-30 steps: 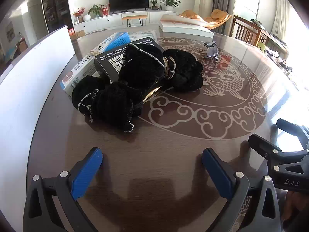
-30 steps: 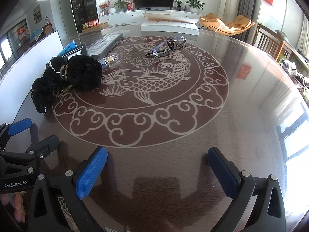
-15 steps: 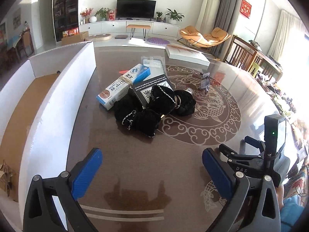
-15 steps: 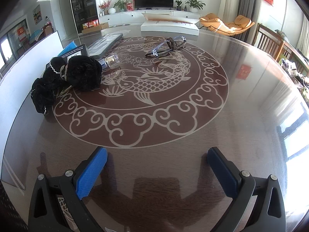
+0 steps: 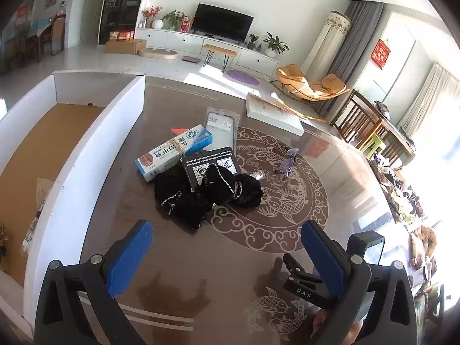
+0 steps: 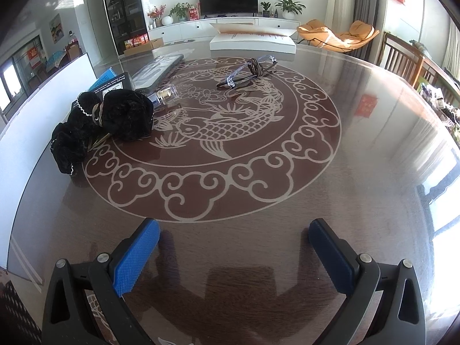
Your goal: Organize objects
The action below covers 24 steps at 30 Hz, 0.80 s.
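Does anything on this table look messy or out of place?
Yes. A black fabric bundle lies heaped over a black booklet, which partly overlaps a tilted blue and white box. A small glass bottle lies on its side beside them. Glasses sit apart, tangled with a cord. Nothing looks spilled or broken.

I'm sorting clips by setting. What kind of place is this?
Most likely a home living room: a television on a white cabinet, an orange lounge chair, and a patterned table.

Left view high, right low; both share black fabric bundle (image 5: 207, 198)
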Tool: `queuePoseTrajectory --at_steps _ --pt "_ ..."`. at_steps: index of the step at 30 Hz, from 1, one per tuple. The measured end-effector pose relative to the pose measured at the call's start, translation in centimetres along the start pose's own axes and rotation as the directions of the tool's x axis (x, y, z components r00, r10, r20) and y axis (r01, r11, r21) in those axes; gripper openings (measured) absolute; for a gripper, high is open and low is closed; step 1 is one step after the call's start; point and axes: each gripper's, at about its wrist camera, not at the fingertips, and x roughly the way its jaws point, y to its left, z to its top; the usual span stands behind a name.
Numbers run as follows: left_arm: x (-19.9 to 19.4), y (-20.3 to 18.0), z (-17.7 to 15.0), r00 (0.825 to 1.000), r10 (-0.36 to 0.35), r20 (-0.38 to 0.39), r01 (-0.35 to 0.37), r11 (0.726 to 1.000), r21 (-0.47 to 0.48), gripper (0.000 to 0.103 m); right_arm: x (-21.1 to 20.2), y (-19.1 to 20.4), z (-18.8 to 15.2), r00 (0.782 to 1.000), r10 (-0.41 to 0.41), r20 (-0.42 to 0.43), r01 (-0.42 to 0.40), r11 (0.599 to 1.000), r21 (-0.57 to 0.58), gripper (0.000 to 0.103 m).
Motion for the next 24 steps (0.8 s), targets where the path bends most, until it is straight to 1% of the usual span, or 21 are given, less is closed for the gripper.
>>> queuePoseTrajectory --at_steps 2,4,7,9,11,13,16,20,24 --pt "0.2 0.4 -0.4 1.000 0.013 0.001 -0.013 0.999 0.029 0.103 0.2 0.3 0.1 1.000 -0.020 -0.009 0.020 1.000 -0.014 0.103" --pt "0.9 1.4 -1.1 1.000 0.027 -0.013 -0.026 0.999 0.039 0.103 0.3 0.5 0.1 0.999 -0.030 -0.013 0.030 0.999 -0.021 0.103" --pt "2.6 2.7 -2.5 0.998 0.041 -0.055 -0.038 0.998 0.051 0.103 0.3 0.5 0.1 0.999 -0.029 -0.013 0.029 0.999 -0.020 0.103" --pt "3.9 3.3 -3.7 0.994 0.063 -0.088 -0.058 0.996 0.065 0.103 0.3 0.5 0.1 0.999 -0.029 -0.013 0.029 0.999 -0.020 0.103" --pt "5.0 3.6 -4.6 0.991 0.080 -0.107 -0.073 0.995 0.062 0.103 0.3 0.5 0.2 0.999 -0.029 -0.013 0.029 0.999 -0.020 0.103" --pt "6.1 3.8 -5.2 0.989 0.078 -0.128 -0.073 0.996 0.046 0.103 0.3 0.5 0.2 0.999 -0.029 -0.013 0.029 0.999 -0.020 0.103" --pt "7.1 3.8 -5.8 0.988 0.096 -0.118 -0.091 0.995 0.046 0.103 0.3 0.5 0.2 1.000 -0.027 -0.013 0.027 0.999 -0.021 0.103" --pt "8.4 3.7 -5.4 0.984 0.140 -0.113 -0.129 0.987 0.098 0.103 0.3 0.9 0.1 1.000 -0.007 -0.012 0.006 0.999 -0.052 0.103" --pt "10.2 3.3 -4.9 0.980 0.162 -0.115 -0.134 0.967 0.218 0.103 0.3 1.0 0.1 1.000 -0.008 -0.012 0.008 0.999 -0.051 0.103"
